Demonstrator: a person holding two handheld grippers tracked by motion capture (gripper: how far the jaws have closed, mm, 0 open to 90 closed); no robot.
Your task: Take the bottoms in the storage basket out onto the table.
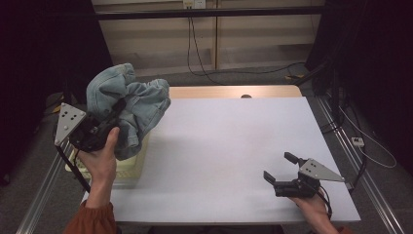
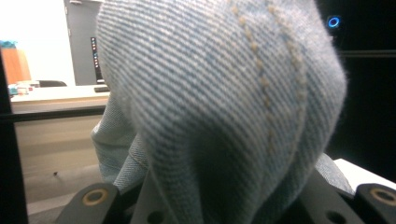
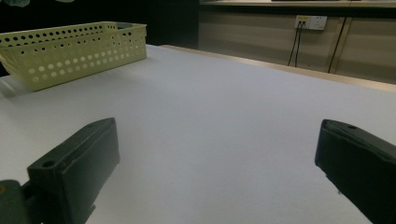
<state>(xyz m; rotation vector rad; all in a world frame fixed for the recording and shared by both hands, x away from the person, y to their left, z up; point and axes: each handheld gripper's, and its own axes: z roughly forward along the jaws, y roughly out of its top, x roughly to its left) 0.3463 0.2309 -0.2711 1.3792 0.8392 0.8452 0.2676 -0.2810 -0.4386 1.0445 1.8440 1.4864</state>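
Note:
A bunched piece of light blue denim point(image 1: 127, 105) hangs in the air at the table's left, above a pale yellow perforated basket point(image 1: 139, 163). My left gripper point(image 1: 116, 108) is shut on this denim point(image 2: 224, 107), whose twill and tan stitching drape over the jaws in the left gripper view. Near the front right of the table, my right gripper point(image 1: 279, 166) rests low with its jaws wide open and nothing between them. The right gripper view has the basket point(image 3: 70, 51) far off at the upper left, beyond its own gripper point(image 3: 215, 163).
The white table top point(image 1: 229, 146) stretches between the two hands, with a wooden strip along its far edge. Metal rails run along both table sides. Cables hang from a wall socket behind the table.

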